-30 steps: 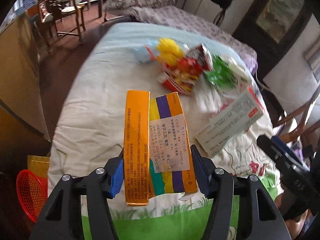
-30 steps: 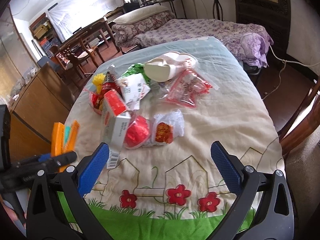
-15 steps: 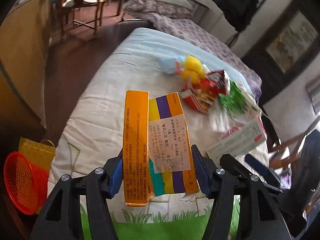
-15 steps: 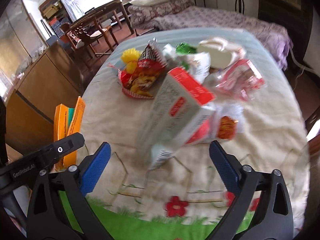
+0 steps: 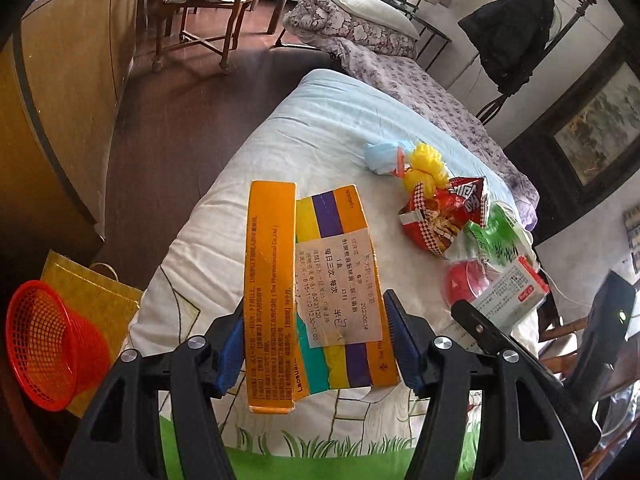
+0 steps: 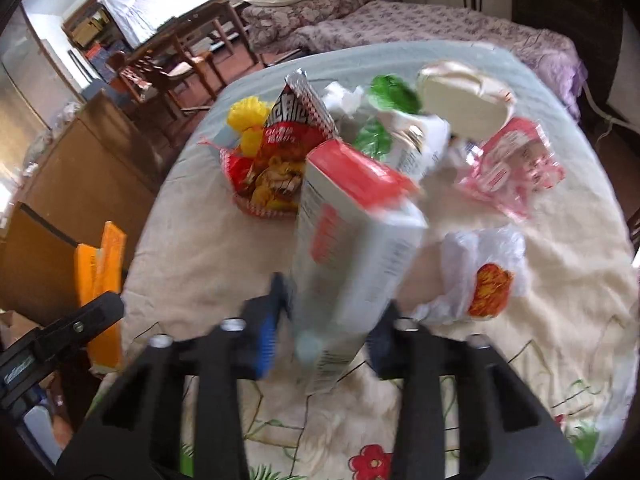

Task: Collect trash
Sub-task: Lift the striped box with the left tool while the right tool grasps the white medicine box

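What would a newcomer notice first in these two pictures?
Each tool holds a carton: the left tool has a flattened orange box with coloured stripes, the right tool a white box with a red top. Behind them a pile of bright wrappers lies on the quilt, and a red basket waits on the floor at the left.

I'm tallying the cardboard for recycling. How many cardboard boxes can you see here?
2. The orange striped box is held in the left gripper above the bedspread; the white box with a red end is clamped in the right gripper. More could be buried in the wrapper pile.
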A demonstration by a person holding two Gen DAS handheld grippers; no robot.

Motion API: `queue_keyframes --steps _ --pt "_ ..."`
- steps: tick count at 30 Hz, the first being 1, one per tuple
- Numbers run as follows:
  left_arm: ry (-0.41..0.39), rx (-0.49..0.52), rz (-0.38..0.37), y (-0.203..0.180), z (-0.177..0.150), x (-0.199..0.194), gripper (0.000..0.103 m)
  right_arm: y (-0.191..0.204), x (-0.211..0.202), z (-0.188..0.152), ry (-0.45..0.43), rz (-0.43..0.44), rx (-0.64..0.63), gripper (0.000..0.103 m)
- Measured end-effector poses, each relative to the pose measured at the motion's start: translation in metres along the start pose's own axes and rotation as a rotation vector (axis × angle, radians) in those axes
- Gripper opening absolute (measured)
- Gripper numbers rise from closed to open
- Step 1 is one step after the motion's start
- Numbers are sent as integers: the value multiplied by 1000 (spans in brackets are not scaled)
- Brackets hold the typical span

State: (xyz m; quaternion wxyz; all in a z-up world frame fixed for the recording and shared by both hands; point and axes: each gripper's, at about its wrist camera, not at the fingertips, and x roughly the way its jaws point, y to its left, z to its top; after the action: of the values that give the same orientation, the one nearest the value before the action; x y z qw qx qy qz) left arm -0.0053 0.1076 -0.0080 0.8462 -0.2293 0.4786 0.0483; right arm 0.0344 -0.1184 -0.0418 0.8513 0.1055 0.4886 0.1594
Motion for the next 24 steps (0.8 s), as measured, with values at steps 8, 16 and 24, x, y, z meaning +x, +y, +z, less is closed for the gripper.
queue_keyframes --steps 8,16,24 --pt "-1 -8 2 0 -4 -2 63 1 -46 -18 -48 143 -78 25" --pt "9 -5 -10 0 -4 -2 62 -5 -52 -29 3 176 -86 25" --pt "15 40 2 -8 -6 0 60 0 -48 -32 21 149 -119 25"
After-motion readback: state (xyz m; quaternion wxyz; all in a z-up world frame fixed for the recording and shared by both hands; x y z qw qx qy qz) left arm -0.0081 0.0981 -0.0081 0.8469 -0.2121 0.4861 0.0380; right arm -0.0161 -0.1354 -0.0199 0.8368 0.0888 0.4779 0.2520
